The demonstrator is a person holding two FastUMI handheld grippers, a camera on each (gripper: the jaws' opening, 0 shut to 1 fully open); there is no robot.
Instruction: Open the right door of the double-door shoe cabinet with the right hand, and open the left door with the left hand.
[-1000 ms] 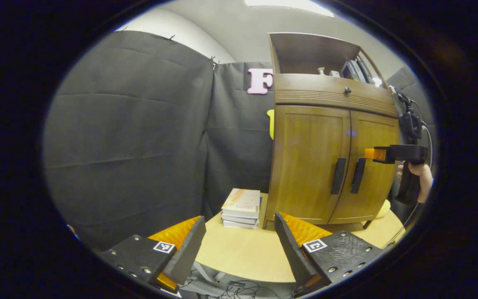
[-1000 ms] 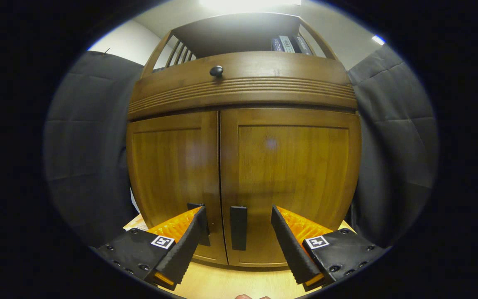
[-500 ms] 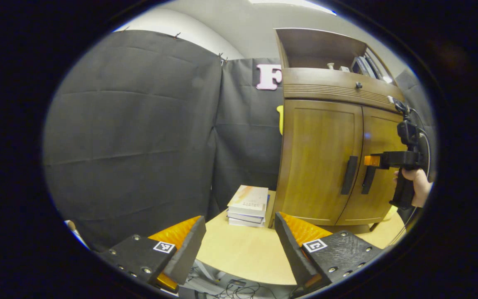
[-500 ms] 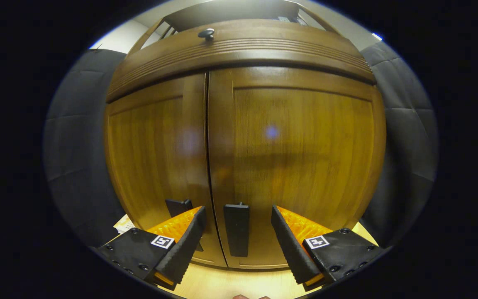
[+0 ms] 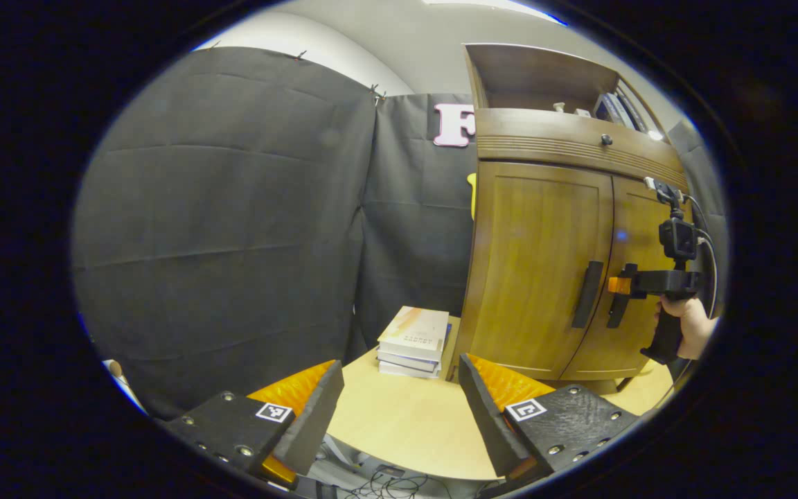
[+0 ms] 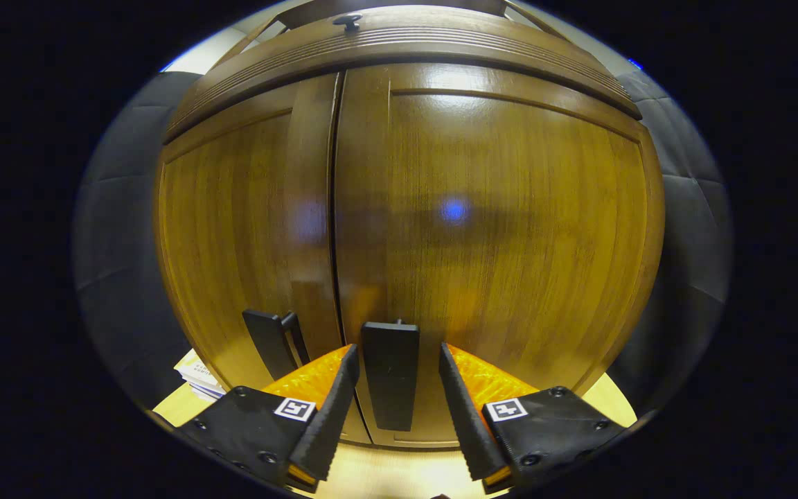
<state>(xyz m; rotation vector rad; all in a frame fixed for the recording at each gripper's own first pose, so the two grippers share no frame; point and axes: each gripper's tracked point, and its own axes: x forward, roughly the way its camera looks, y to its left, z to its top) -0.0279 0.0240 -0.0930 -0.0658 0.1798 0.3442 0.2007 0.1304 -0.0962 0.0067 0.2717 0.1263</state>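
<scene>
Right tongs (image 6: 393,405) straddle the right door handle (image 6: 390,371), part-open; left tongs (image 5: 399,409) gape empty.

Black screw-studded gripper (image 6: 393,409) bodies, square markers

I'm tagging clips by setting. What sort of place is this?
Probably a staged recording booth, not a lived-in home: black cloth walls surround a wooden shoe cabinet standing on a light table beside a stack of books.
</scene>
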